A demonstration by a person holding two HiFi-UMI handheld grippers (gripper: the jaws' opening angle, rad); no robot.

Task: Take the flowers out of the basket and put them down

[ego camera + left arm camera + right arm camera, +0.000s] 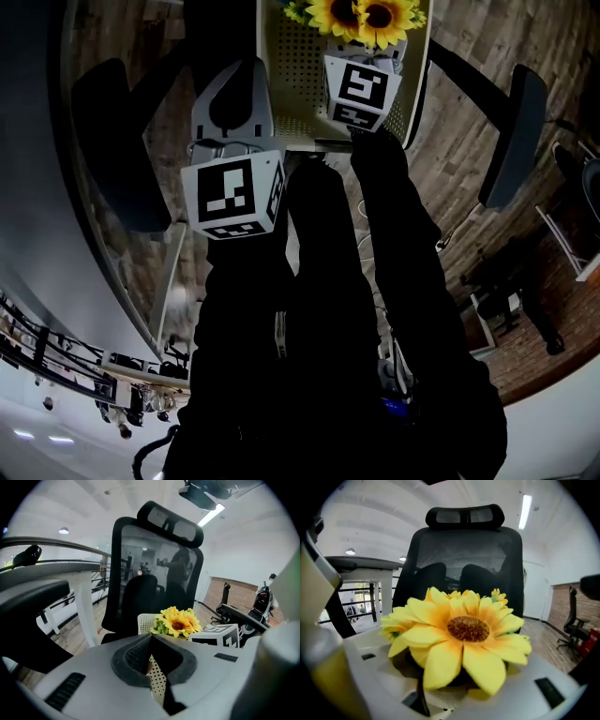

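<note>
Wood-plank flooring [469, 84] runs under a black mesh office chair [464, 559], with a curved grey desk [37, 187] off to the left. Between the chair's 2 armrests is a cream basket [300, 75] with perforated walls, close in front of the chair back. The flowers [361, 17], a bunch of yellow sunflowers with brown centres, stand at the basket's far end, their blooms above its rim.

From the left, the left gripper [151, 663] has its dark pads pressed together on a perforated wall of the basket, and a strip of the dotted sheet shows in the narrow gap between them.

At the far end, the right gripper [361, 49] reaches in under the bunch. Its jaws are drawn partway in and pinch the flowers just below the blooms. 1 large bloom sits directly over the jaws and covers most of the pads in the right gripper view.
</note>
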